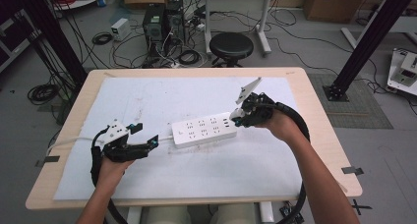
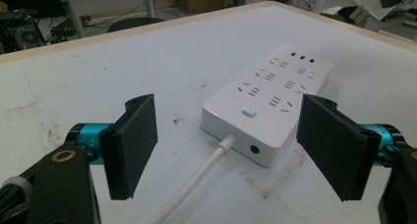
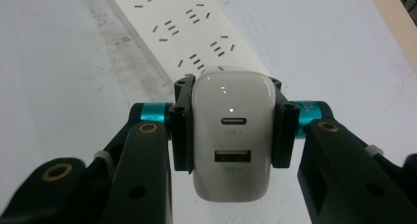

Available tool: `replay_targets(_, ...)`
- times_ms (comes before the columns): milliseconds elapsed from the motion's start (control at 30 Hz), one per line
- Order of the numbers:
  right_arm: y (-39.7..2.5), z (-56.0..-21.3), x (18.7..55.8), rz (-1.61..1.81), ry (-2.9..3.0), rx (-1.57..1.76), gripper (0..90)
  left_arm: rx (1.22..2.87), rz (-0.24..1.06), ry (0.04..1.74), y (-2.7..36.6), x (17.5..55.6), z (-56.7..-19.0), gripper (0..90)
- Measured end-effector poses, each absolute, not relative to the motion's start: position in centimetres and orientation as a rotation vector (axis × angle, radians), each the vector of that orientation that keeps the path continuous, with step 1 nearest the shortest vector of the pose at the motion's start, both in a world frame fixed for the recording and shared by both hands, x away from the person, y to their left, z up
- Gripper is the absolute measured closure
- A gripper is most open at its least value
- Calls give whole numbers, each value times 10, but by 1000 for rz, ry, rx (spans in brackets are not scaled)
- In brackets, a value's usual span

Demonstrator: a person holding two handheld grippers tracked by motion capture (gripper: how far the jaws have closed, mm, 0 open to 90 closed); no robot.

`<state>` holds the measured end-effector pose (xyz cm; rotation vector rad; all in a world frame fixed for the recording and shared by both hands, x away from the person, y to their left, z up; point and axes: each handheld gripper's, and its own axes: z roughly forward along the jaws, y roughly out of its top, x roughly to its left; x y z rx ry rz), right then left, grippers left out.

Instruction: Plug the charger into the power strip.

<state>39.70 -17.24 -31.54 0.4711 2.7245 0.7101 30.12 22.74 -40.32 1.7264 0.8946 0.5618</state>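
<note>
The right gripper is clamped on a white charger, its two pads pressing the charger's sides, with the face that carries the two USB ports turned toward the gripper's camera. Just beyond the charger lies the power strip, so the charger hangs over or just beside the strip's near end; whether its prongs touch a socket is hidden behind its body.

The left gripper stands wide open and empty, its jaws either side of the strip's cable, short of the strip's switch end.

In the high view the strip lies loose on the white mat, between the two grippers.

Judged from here, if the charger is meant to be plugged in, the main risk is the unheld strip sliding or tipping under the push. Hidden prongs could also miss the slots, twisting the charger in the pads.
</note>
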Motion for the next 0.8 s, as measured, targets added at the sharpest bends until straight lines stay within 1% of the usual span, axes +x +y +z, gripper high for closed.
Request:
replay_targets(300,-156,-319,417,685,2787,389,631,1723,554,895,229,303,-406,234)
replay_targets(533,-144,-322,428,654,2801,214,631,1724,548,903,232,305,-408,234)
replay_targets(800,-133,-326,441,608,2825,181,631,1723,536,911,232,306,-412,234)
